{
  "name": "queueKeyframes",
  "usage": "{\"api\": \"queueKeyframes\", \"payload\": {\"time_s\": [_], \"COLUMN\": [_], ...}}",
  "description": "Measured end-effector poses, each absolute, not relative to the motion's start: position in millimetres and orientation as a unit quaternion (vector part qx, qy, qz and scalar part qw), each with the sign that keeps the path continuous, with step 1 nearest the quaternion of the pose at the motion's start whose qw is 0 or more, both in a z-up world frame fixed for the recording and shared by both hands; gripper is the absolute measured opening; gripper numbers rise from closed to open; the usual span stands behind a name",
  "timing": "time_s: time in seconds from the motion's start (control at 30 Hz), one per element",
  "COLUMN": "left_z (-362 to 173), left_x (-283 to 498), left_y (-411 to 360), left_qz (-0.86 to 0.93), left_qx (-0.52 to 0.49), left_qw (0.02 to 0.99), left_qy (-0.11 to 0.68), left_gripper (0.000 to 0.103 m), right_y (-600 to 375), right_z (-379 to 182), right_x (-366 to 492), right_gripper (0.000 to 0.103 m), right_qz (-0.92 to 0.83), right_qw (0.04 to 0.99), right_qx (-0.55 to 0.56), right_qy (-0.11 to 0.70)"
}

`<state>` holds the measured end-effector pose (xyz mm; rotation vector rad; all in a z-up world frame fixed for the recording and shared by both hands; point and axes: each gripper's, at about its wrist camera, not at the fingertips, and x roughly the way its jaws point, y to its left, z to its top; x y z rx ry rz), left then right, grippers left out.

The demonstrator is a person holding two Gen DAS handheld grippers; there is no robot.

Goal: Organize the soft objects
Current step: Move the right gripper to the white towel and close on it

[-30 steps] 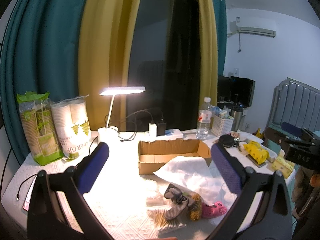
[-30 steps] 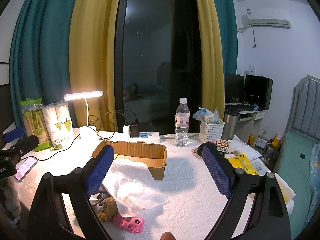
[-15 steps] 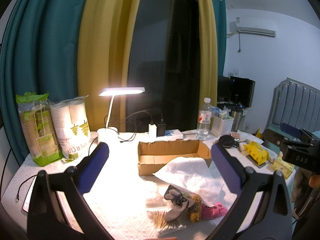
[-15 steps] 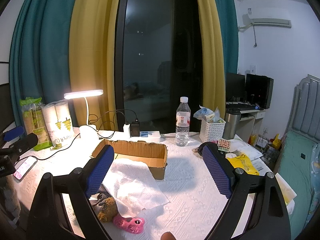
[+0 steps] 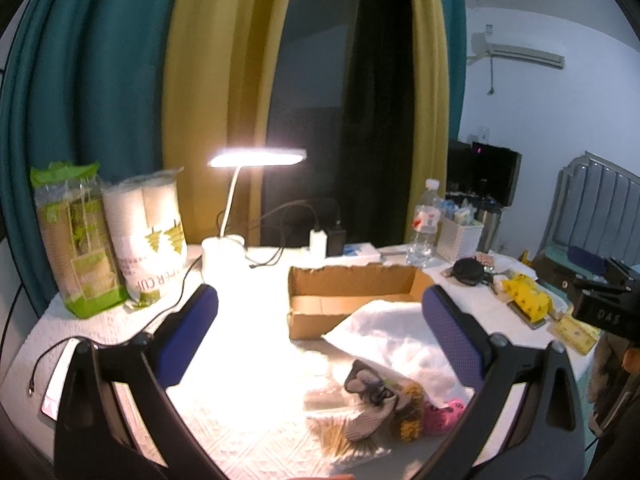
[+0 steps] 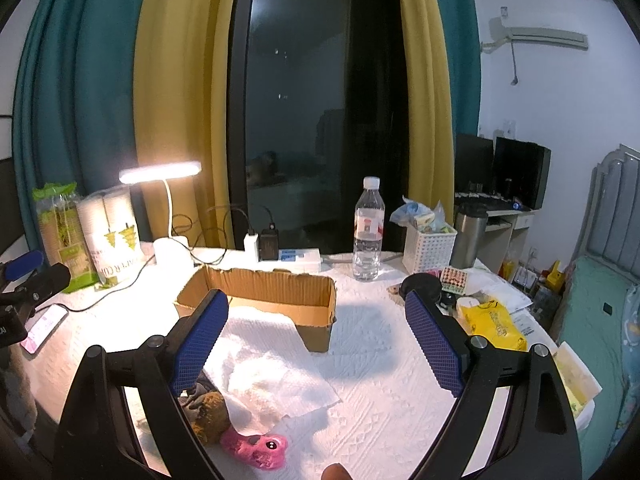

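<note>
An open cardboard box (image 5: pixel 352 296) (image 6: pixel 264 296) lies on the white table. A white cloth (image 5: pixel 392 336) (image 6: pixel 264 368) hangs from its front onto the table. At the cloth's near end lie a grey soft toy (image 5: pixel 366 404), a brown plush (image 5: pixel 410 412) (image 6: pixel 208 416) and a pink toy (image 5: pixel 442 416) (image 6: pixel 260 446). My left gripper (image 5: pixel 320 320) is open and empty, above the table, left of the toys. My right gripper (image 6: pixel 316 336) is open and empty, above the cloth and the box's front corner.
A lit desk lamp (image 5: pixel 256 160), paper-cup packs (image 5: pixel 148 232), chargers with cables (image 6: pixel 264 244), a water bottle (image 6: pixel 368 232), a white basket (image 6: pixel 428 248), a steel mug (image 6: pixel 470 236) and yellow packets (image 6: pixel 492 324) ring the table. A phone (image 6: pixel 44 328) lies at the left edge.
The left wrist view has shifted slightly and is a little blurred. The right gripper and the objects have not visibly moved.
</note>
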<state>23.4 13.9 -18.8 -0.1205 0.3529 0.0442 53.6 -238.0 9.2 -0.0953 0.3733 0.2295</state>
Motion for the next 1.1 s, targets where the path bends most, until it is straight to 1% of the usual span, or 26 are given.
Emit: {"api": "queueKeyframes", "payload": {"time_s": [0.3, 0.53, 0.8, 1.1], "left_z": [-54, -82, -109, -124], "left_x": [53, 72, 84, 85], "left_y": [31, 36, 34, 33], "left_qz": [0.034, 0.039, 0.033, 0.028], "left_qx": [-0.076, -0.082, -0.083, -0.09], "left_qw": [0.971, 0.962, 0.953, 0.946], "left_qy": [0.222, 0.258, 0.289, 0.31], "left_gripper": [0.103, 0.103, 0.103, 0.103], "right_y": [-220, -216, -222, -214], "right_z": [-23, -70, -115, -142], "right_x": [90, 117, 137, 148], "right_gripper": [0.092, 0.092, 0.092, 0.092], "right_qz": [0.138, 0.145, 0.159, 0.183], "right_qw": [0.957, 0.935, 0.906, 0.883], "right_qx": [-0.058, -0.063, -0.043, -0.039], "right_qy": [0.249, 0.319, 0.389, 0.431]}}
